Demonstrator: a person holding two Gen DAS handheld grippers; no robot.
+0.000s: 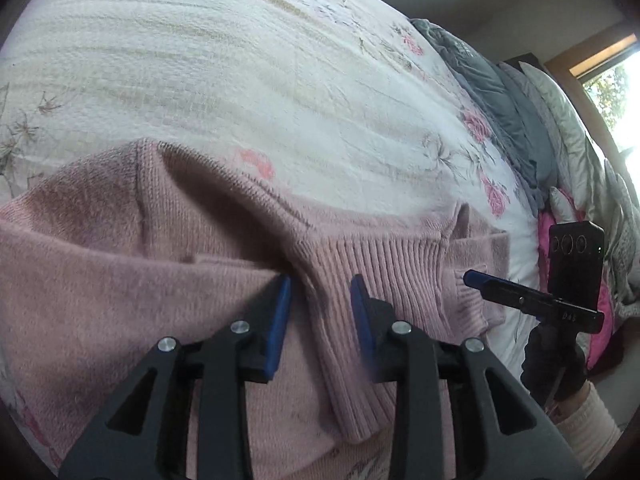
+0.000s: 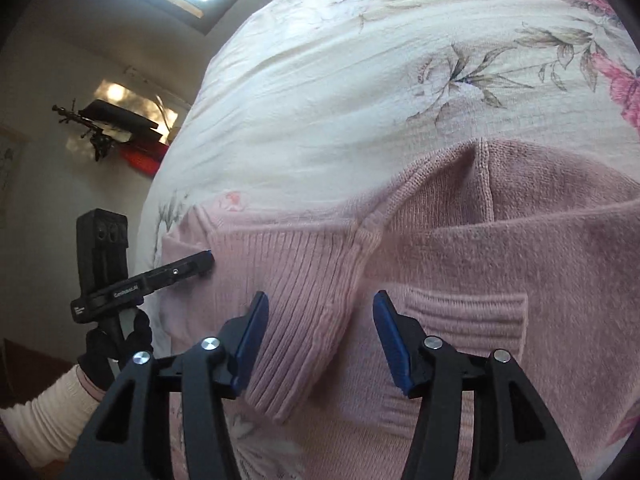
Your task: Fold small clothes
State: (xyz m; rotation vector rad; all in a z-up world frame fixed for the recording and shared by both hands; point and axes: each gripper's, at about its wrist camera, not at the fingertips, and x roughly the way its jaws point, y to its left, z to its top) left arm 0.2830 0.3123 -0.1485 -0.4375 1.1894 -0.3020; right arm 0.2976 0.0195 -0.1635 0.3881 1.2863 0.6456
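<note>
A pink knit sweater [image 1: 120, 280] [image 2: 520, 260] lies rumpled on a white floral bedspread [image 1: 240, 60] [image 2: 360, 80]. Its ribbed band [image 1: 380, 260] [image 2: 288, 280] runs diagonally across the body, folded over. My left gripper [image 1: 320, 308] is open just above the knit, with the ribbed band passing between its blue pads. My right gripper [image 2: 320, 336] is open wider, over the same band, beside a ribbed pocket [image 2: 468, 320]. Each gripper also shows in the other's view: the right gripper [image 1: 474, 278] and the left gripper [image 2: 204, 260] both have their tips at the sweater's edge.
Grey and silver quilts and pillows [image 1: 500, 92] are piled along the bed's far side, with a bright pink item [image 1: 548, 236] beside them. A black-gloved hand with a cream sleeve [image 2: 116, 340] holds the left gripper. A wall shelf [image 2: 116, 120] carries dark objects beyond the bed's edge.
</note>
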